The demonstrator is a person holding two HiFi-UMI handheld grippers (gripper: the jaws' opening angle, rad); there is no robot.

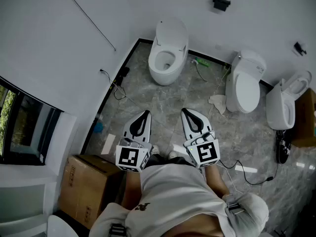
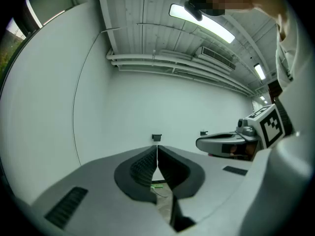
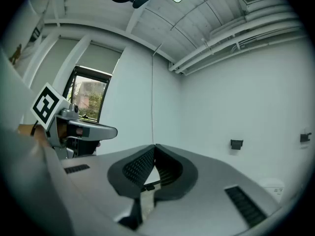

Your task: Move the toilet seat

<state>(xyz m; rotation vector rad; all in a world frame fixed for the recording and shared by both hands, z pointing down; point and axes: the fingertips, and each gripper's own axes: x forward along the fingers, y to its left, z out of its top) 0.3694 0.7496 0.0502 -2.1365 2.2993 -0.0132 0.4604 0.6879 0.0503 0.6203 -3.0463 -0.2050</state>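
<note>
Three white toilets stand along the far wall in the head view. The left toilet (image 1: 168, 53) has its seat and lid up, bowl showing. The middle toilet (image 1: 245, 83) has its lid down. The right toilet (image 1: 285, 100) is tilted with its lid raised. My left gripper (image 1: 144, 115) and right gripper (image 1: 188, 113) are held level side by side near my body, well short of the toilets. Both are shut with nothing between the jaws, as seen in the left gripper (image 2: 157, 151) view and the right gripper (image 3: 154, 149) view.
A cardboard box (image 1: 86, 184) stands at my left by a window (image 1: 19, 127). Cables (image 1: 118, 90) trail over the grey marble floor, and a crumpled cloth (image 1: 216, 102) lies beside the middle toilet. A black device (image 1: 283, 149) lies on the floor at right.
</note>
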